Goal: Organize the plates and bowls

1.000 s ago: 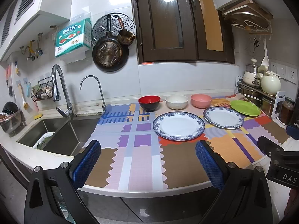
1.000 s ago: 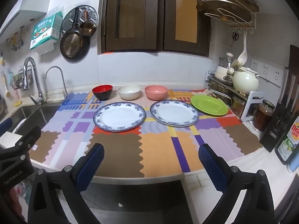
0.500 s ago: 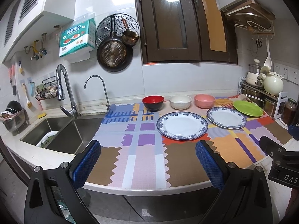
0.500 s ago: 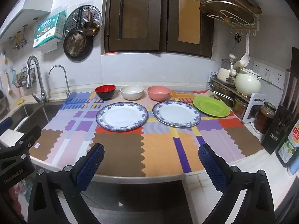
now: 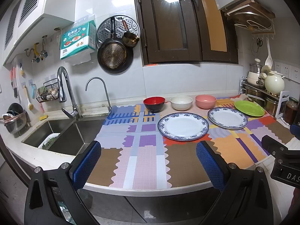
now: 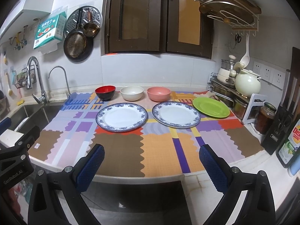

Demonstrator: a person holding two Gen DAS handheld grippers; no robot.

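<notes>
Here, both tongs (empty) agape.

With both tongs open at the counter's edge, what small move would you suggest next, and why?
Probably ease the right tongs forward toward the right blue-rimmed plate. Both tongs are open and empty, short of the dishes, and that plate lies nearest, beside its twin, inviting stacking.

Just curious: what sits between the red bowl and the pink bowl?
A white bowl sits between the red bowl and pink bowl, clear in the right wrist view.
</notes>
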